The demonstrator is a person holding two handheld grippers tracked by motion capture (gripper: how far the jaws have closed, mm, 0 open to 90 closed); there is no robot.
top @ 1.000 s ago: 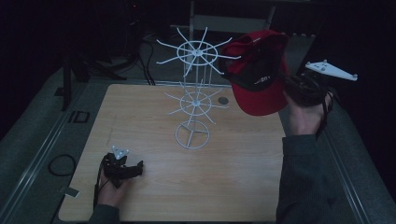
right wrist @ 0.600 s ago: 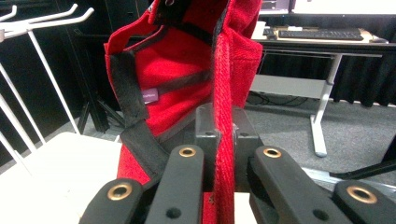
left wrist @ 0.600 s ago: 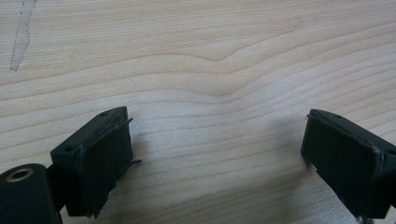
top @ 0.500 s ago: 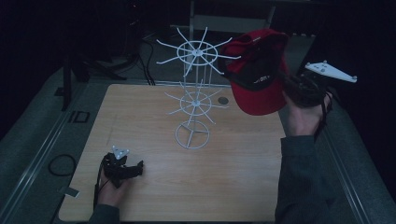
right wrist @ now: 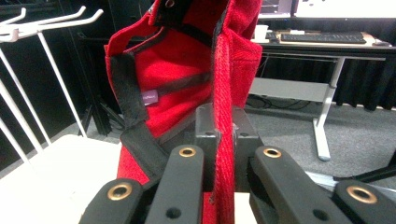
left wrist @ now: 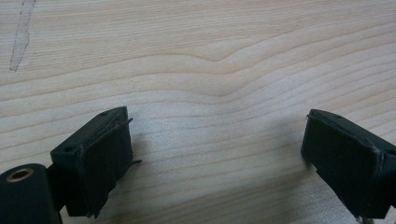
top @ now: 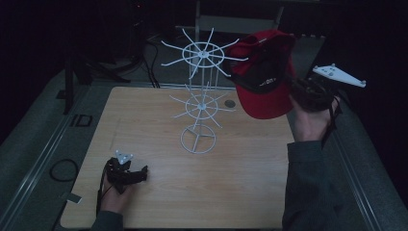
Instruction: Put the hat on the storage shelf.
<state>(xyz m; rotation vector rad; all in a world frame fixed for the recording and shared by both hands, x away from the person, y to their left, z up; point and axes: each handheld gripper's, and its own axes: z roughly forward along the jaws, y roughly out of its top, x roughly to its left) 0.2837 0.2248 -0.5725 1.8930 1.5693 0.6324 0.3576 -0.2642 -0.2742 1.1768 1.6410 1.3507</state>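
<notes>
- Up at the right of the high view, the right gripper (top: 299, 91) holds a red cap (top: 262, 77) in the air, above the far right corner of the table (top: 144, 120).
- Its jaws are clamped on the cap: in the right gripper view the red cloth (right wrist: 187, 79) runs edge-on between the two black pads (right wrist: 205, 135), which press on it from both sides.
- That view looks into the cap's inside, where black seam tape and a small purple label show on the red lining.
- From above, the cap's brim hangs low and faces the camera, and its crown rises behind; small white lettering sits on a dark band, too small to read.
- The cap is just beside the top wheel of a white wire rack (top: 199, 96); one spoke tip reaches its edge, but whether they touch cannot be told.
- This rack stands upright near the table's middle, on a ring foot, with a big spoked wheel on top and a smaller one below it.
- A small dark round thing (top: 230, 103) lies on the table behind the rack, under the cap.
- Near the front left corner, the left gripper (top: 137, 175) rests low by the wood in the person's hand.
- Its jaws stand wide apart in the left gripper view, with bare wood grain (left wrist: 210, 70) between them and nothing in their grasp.
- A grey three-cornered plate sits on top of each gripper.
</notes>
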